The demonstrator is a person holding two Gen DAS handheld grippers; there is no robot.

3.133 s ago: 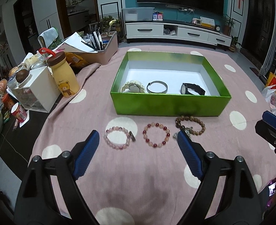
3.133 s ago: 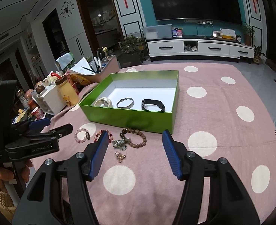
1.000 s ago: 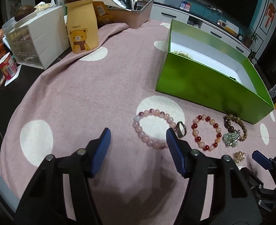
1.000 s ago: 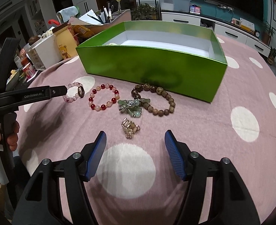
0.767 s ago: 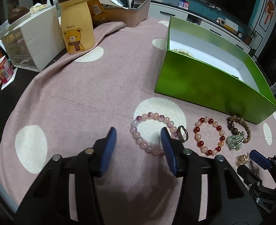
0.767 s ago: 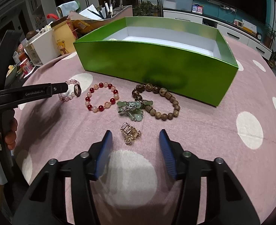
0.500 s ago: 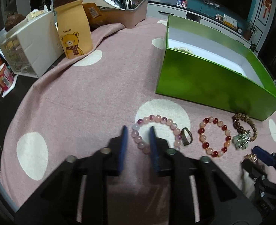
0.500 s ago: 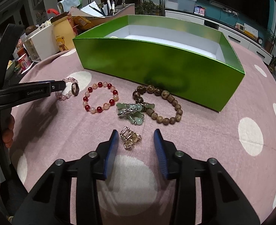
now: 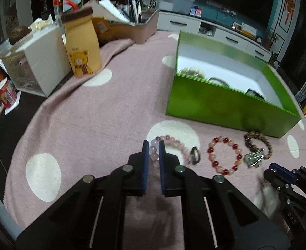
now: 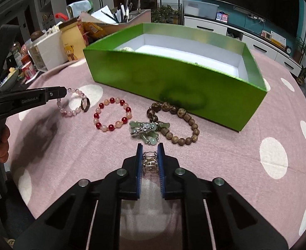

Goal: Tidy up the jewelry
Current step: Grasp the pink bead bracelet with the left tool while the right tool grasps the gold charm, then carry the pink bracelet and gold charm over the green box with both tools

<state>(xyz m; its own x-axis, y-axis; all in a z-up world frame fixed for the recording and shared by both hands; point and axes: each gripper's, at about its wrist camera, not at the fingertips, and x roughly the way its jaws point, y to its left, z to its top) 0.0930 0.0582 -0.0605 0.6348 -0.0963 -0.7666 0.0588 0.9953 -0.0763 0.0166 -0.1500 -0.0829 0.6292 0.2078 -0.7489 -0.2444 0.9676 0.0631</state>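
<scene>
My left gripper (image 9: pixel 152 145) is shut on the pale pink bead bracelet (image 9: pixel 173 141), which lies on the pink dotted cloth; it also shows in the right wrist view (image 10: pixel 69 106). My right gripper (image 10: pixel 149 148) is shut on a small gold clasp piece (image 10: pixel 149 162). A red-and-pink bead bracelet (image 10: pixel 111 114), a green jade charm (image 10: pixel 146 130) and a brown wooden bead bracelet (image 10: pixel 173 123) lie in front of the green box (image 10: pixel 173 79). The box holds a pale bracelet (image 9: pixel 191 70), a bangle and a watch, partly hidden.
A yellow bear carton (image 9: pixel 81 43), a white drawer unit (image 9: pixel 38 62) and a pen tray (image 9: pixel 132 27) stand at the far left of the table. The cloth's left edge drops off near a red cup (image 9: pixel 6 92).
Both grippers have moved down and forward and closed: the left onto the pink bracelet, the right onto the gold clasp piece.
</scene>
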